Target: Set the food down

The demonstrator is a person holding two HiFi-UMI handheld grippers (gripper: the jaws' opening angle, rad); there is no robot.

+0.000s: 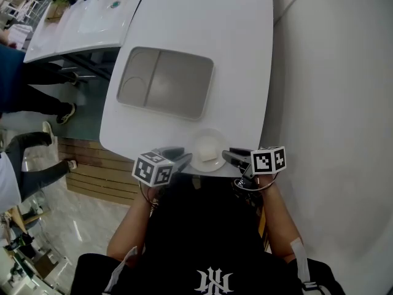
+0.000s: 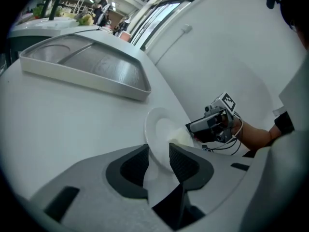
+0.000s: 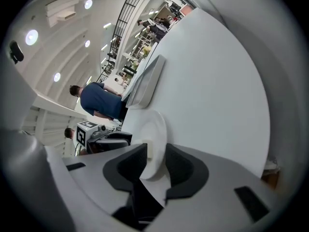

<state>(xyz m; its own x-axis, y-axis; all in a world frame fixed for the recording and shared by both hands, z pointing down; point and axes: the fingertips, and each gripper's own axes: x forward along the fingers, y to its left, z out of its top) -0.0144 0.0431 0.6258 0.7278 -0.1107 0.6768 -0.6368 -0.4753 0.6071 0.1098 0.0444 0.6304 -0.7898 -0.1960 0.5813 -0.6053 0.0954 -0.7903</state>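
Observation:
A small white plate (image 1: 220,141) rests on the white table (image 1: 209,17) at its near edge, with a pale block of food (image 1: 207,146) on it. My left gripper (image 1: 184,158) sits at the plate's left side and my right gripper (image 1: 230,157) at its right side. In the left gripper view the plate's rim (image 2: 157,129) stands between the spread jaws of my left gripper (image 2: 158,161), and the food (image 2: 181,137) lies beyond. In the right gripper view the plate (image 3: 152,129) likewise passes between the parted jaws of my right gripper (image 3: 155,161). Neither pair of pads presses on it.
A grey two-compartment tray (image 1: 209,78) lies empty farther back on the table. A white wall (image 1: 331,72) runs along the right. To the left the table edge drops to the floor, where people stand (image 1: 18,78). Another white counter (image 1: 92,17) is at the back left.

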